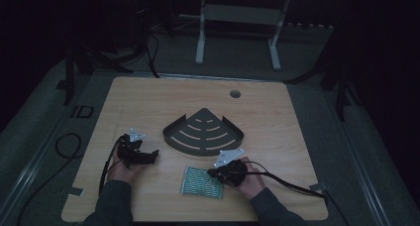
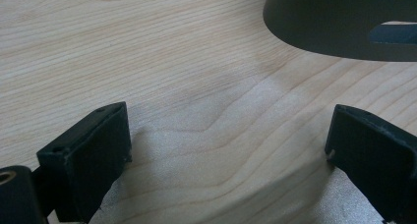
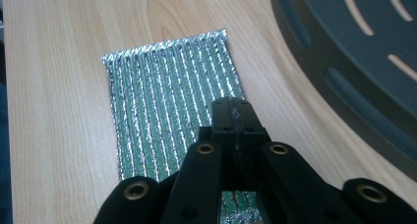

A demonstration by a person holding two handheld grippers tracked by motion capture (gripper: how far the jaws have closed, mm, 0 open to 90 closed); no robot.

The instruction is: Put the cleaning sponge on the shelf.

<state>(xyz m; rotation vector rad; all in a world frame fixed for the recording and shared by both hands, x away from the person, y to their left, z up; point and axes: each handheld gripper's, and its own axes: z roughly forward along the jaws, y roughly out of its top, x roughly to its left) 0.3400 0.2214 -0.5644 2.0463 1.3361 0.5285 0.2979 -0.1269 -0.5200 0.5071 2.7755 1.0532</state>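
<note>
The right gripper (image 3: pixel 235 117), jaws pressed together, sits over the near edge of the ribbed foil sheet (image 3: pixel 167 111) lying flat on the counter (image 1: pixel 277 117); whether it pinches the foil I cannot tell. To lift cleanly, confirm the edge is caught. The left gripper (image 2: pixel 228 135) hangs wide open and empty, near the dark slotted tray (image 1: pixel 203 132) beyond.

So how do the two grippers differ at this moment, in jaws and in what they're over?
The left gripper has its jaws spread wide with bare wooden table between them; the right gripper has its jaws pressed together.

The left gripper points toward the dark slotted corner tray, while the right gripper sits over the green-and-silver ribbed pad, though whether it pinches the pad is unclear.

Both are black, hand-held and low over the table near the tray.
</note>
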